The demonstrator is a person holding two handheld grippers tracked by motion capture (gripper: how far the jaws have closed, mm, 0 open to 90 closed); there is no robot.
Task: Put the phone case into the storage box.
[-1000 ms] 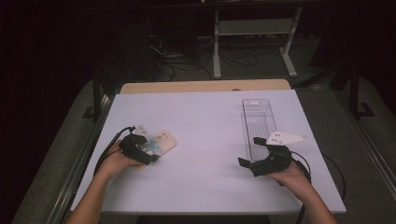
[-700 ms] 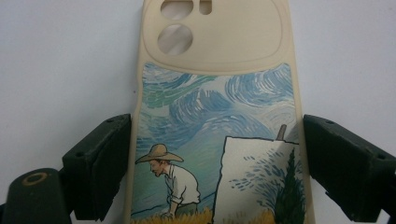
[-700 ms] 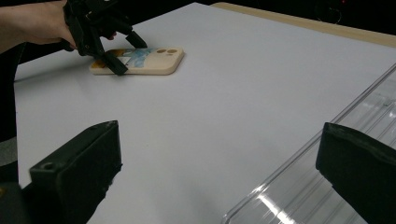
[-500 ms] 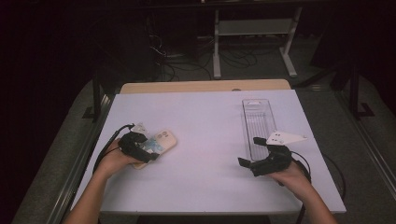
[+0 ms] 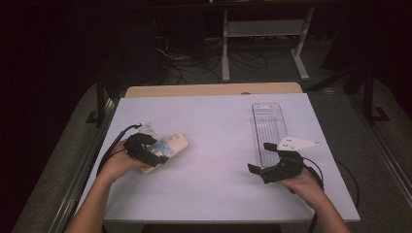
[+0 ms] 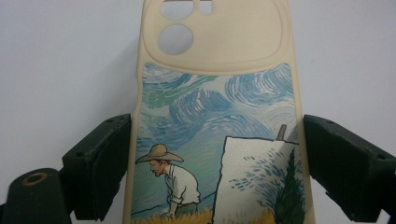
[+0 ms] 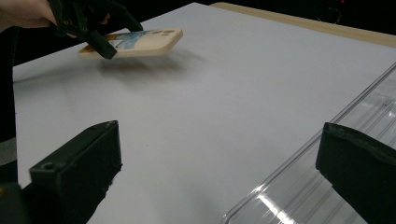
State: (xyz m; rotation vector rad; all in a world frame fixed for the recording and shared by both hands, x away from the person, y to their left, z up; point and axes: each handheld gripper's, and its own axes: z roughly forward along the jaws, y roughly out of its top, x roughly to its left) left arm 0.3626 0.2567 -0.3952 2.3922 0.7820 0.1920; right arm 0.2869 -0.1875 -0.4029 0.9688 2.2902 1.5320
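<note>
A beige phone case [image 5: 171, 143] printed with a painting of a man in a straw hat is clamped by its long sides in my left gripper [image 5: 156, 151] at the table's left. In the left gripper view both jaws press the phone case [image 6: 215, 116], camera cut-outs pointing away. The right gripper view shows the phone case [image 7: 140, 42] hanging level above its own shadow, held by the left gripper [image 7: 88, 28]. My right gripper [image 5: 261, 158] rests low at the right, open and holding nothing, its jaws [image 7: 219, 163] spread wide beside a clear plastic tray [image 5: 268, 124].
The long clear tray [image 7: 327, 182] lies lengthwise at the right of the white table [image 5: 214, 116]. A wooden strip [image 5: 214, 90] runs along the far edge. Beyond it, a metal stand [image 5: 262, 34] and cables sit on the dark floor.
My left gripper has risen a little with the phone case in it, lifting it off the table. The right gripper has stayed put.
</note>
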